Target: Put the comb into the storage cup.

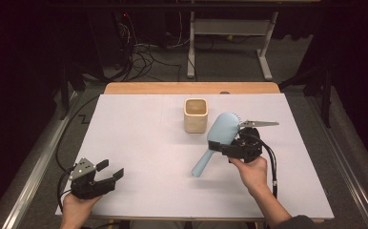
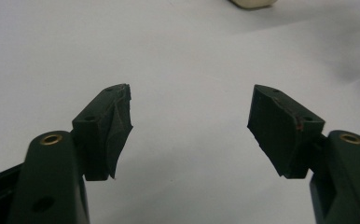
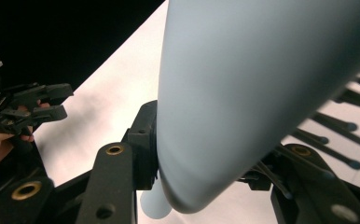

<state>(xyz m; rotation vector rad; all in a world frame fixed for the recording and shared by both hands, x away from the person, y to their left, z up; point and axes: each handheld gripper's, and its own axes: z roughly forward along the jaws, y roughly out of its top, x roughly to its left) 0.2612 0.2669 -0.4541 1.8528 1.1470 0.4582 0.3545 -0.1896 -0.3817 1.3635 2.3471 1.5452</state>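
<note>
A person's right gripper (image 1: 239, 143) holds a pale blue hairbrush (image 1: 219, 138) clear of the white table (image 1: 139, 157), its fingers (image 3: 143, 140) pinching the brush low on the head, near where the handle begins. The handle slants down toward the person and the bristles face away from the camera above, while a cream square cup (image 1: 195, 115) stands upright just beyond and to the left of the brush head, close by but apart from it. The left gripper (image 1: 107, 171) rests at the near left corner of the table, well apart from the brush, its fingers (image 2: 108, 135) spread wide with nothing between them. The work looks to be at the carrying stage: the brush is lifted and not yet set down, and the cup seems its likely home. The next move would call for turning the brush handle-down and lining it up over the cup's mouth before the pinch is let go.
</note>
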